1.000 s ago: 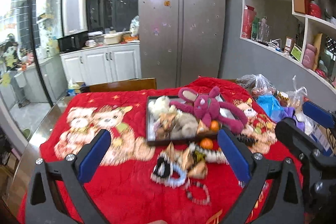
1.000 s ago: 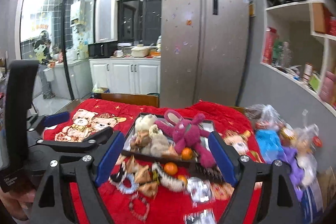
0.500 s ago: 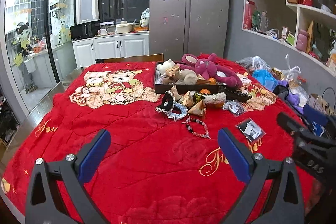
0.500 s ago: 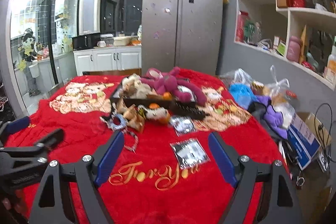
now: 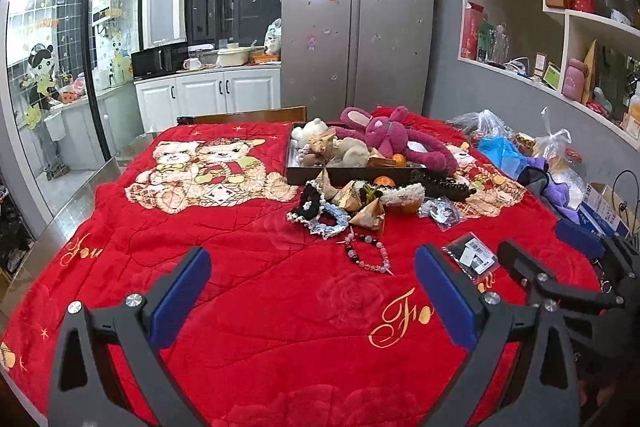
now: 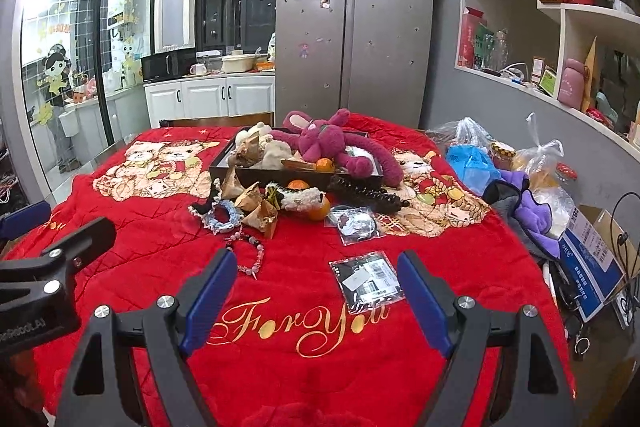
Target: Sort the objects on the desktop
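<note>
Here both grippers are hovering low over the near edge of the table, jaws spread wide and holding nothing: the left gripper (image 5: 312,291) over bare red blanket (image 5: 240,267), the right gripper (image 6: 316,291) beside it, probably lining up a first pick. The loose things are lying mid-table, just in front of the dark tray (image 6: 224,163) already crowded with plush toys, a magenta one (image 6: 320,143) sprawling over its rim. Nearest the right gripper is lying a barcoded packet (image 6: 366,281); a bead bracelet (image 5: 366,253) is sitting further in, then scrunchies, paper wraps and oranges tangling together. Plastic bags (image 6: 472,155) are crowding the right edge.
</note>
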Motion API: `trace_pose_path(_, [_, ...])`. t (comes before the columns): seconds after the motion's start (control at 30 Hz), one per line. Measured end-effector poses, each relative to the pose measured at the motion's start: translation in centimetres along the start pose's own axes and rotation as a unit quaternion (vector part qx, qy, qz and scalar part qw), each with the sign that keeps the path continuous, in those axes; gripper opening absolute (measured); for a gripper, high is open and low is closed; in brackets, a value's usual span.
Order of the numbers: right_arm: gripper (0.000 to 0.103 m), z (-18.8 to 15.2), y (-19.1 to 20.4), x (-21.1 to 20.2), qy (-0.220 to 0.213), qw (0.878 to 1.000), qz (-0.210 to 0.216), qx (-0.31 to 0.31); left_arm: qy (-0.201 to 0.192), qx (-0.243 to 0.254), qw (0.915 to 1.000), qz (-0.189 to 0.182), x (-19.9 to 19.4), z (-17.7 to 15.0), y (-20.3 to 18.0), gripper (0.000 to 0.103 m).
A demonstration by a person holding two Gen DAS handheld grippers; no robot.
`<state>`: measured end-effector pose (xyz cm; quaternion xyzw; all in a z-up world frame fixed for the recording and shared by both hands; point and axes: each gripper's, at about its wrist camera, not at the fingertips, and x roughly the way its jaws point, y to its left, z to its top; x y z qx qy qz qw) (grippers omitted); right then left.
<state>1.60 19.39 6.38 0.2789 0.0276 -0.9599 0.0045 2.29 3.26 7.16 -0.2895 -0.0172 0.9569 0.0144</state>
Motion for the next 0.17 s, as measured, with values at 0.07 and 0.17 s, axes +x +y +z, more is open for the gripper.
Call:
trace_pose_path(0.07, [0.084,-0.05,0.15,0.12,0.001,1.0,-0.003,-0.003,-0.003,-0.004,0.9999,-0.01,-0.1,0.02,0.13,0.103])
trace_pose_path(0.17, [0.084,0.0,0.21,0.19,0.003,1.0,-0.002,-0.003,-0.006,-0.002,1.0,-0.008,-0.16,0.1,0.09,0.103])
